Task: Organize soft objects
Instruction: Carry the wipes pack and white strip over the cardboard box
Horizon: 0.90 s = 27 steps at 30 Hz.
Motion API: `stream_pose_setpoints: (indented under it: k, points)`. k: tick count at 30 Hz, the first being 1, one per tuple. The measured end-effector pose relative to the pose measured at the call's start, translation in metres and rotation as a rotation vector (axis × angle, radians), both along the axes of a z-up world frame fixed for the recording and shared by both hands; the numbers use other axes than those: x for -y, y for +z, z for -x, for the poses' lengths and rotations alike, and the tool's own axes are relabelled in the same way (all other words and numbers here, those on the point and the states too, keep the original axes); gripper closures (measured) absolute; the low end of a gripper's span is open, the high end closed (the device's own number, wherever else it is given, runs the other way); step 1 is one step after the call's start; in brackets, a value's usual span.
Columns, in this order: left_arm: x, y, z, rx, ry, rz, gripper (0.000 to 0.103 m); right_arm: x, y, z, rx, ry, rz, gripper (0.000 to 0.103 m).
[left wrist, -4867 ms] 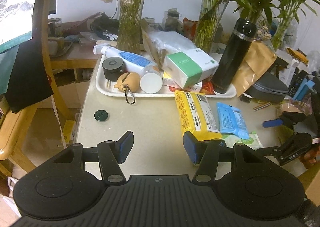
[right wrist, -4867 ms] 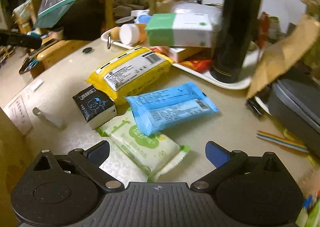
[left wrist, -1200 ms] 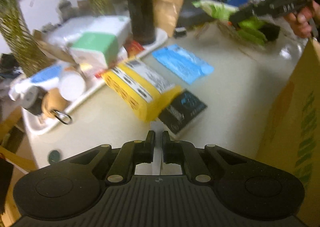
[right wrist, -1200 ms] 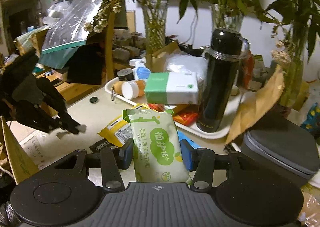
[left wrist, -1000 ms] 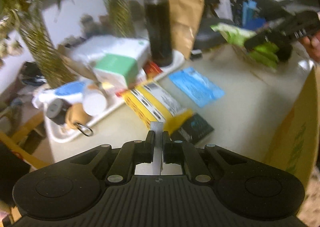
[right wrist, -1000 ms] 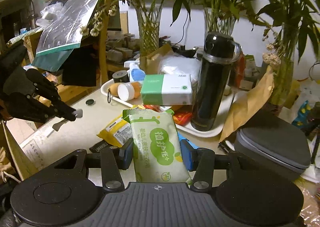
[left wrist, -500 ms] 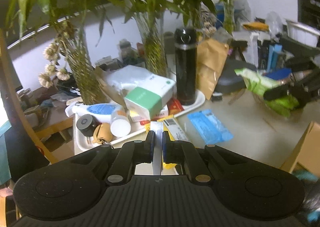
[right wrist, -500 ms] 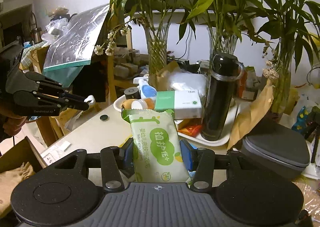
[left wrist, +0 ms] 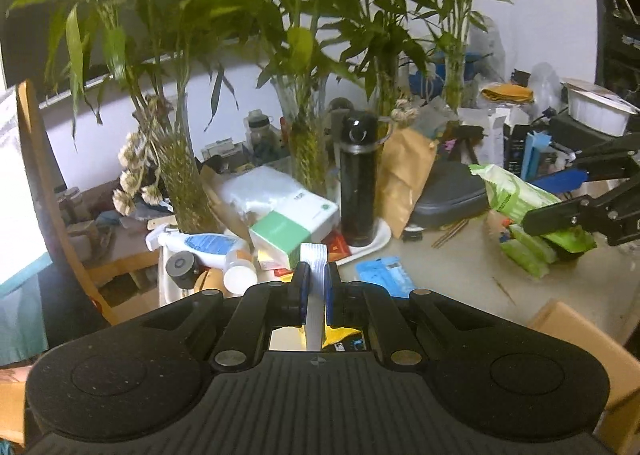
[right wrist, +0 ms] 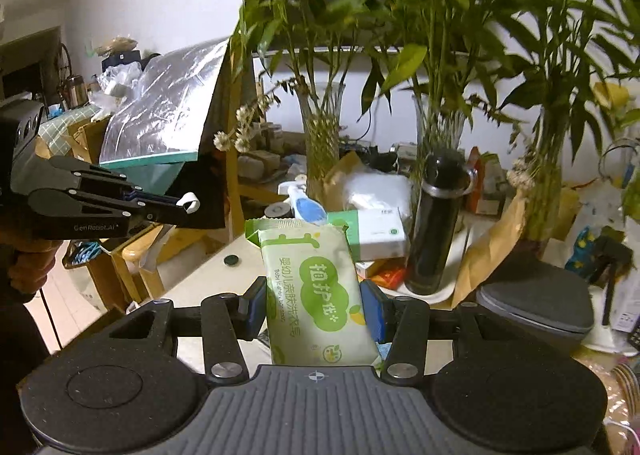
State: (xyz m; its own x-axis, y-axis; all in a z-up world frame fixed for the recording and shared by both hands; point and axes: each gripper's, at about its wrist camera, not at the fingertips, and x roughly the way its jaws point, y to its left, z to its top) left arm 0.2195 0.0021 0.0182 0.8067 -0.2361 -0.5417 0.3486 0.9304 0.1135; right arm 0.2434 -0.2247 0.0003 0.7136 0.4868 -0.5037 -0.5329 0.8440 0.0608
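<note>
Right claw (right wrist: 314,309) clamped on soft pale-green plastic wipes pack (right wrist: 316,295), held above the beige tabletop (left wrist: 460,275). Left claw (left wrist: 313,289) pinched together on thin white ribbed strip (left wrist: 314,275), likewise aloft.

You get dim, warm indoor light with glare at the top left of the left view; fisheye bending curves the edges, and the leaves (left wrist: 304,43) smear slightly.

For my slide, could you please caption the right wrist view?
Right claw grips a green wipes pack above the cluttered table.
</note>
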Motion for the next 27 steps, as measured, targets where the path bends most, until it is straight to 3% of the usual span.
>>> stream_pose_setpoints:
  k: [10,16,27]
  points:
    - [0.016,0.028,0.045,-0.057,0.021,-0.015,0.095,-0.001,0.019,0.058,0.022,-0.003,-0.027,0.051]
    - [0.008,0.034,0.069,-0.112,-0.023,0.06,0.095,0.0,0.023,0.084,0.027,-0.001,-0.021,0.051]
    - [0.006,0.017,0.079,-0.312,0.003,0.145,0.094,0.004,0.01,0.115,0.011,0.011,-0.032,0.051]
